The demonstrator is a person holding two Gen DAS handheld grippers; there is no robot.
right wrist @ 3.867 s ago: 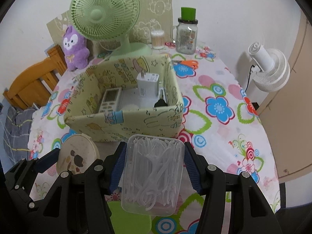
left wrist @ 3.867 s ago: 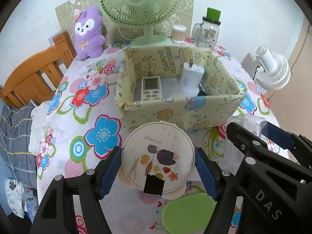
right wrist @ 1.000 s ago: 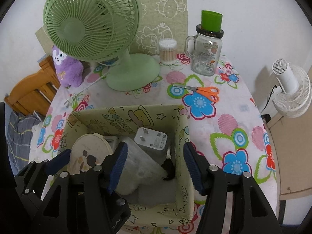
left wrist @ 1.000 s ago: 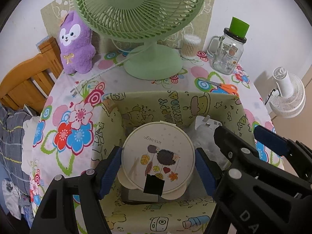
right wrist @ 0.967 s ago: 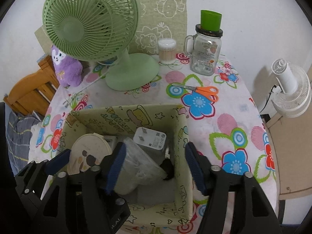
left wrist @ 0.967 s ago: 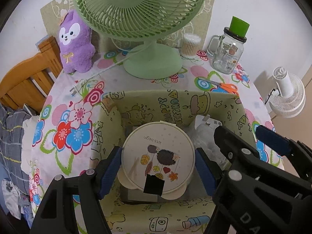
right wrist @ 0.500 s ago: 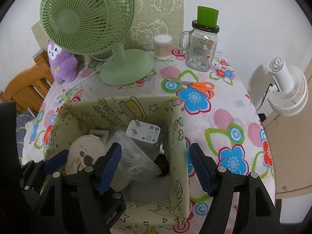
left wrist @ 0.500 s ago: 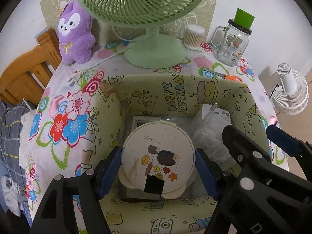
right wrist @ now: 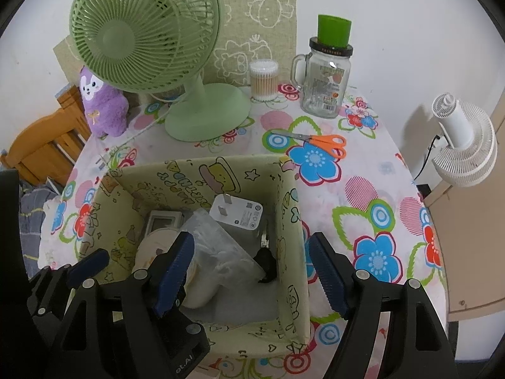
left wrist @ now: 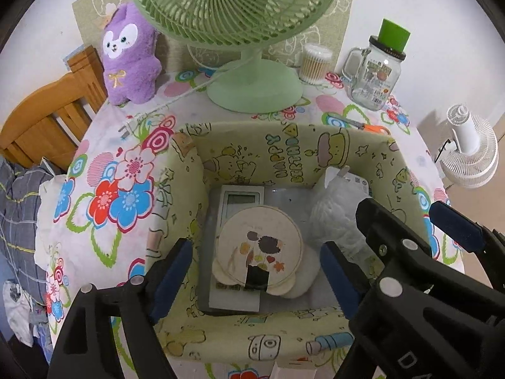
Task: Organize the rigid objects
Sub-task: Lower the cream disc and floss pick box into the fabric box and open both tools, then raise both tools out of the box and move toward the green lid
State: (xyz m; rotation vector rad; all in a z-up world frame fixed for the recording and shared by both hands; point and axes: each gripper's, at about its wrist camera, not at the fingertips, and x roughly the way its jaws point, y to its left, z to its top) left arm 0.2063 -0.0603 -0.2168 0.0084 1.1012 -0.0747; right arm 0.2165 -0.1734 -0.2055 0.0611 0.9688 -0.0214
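Round tin (left wrist: 259, 246) is seen lying in the box (left wrist: 277, 148) atop the remote (left wrist: 241, 197), btwn but clear of left gripper (left wrist: 255, 271) fingers, spread apart. Right gripper (right wrist: 251, 271) is also held wide, w/ clear container (right wrist: 217, 246) below.

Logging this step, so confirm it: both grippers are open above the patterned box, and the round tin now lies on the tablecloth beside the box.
One detail is wrong. The left wrist view shows the round tin inside the patterned box, lying on the remote, not on the tablecloth. The left gripper and right gripper are indeed open above the box.
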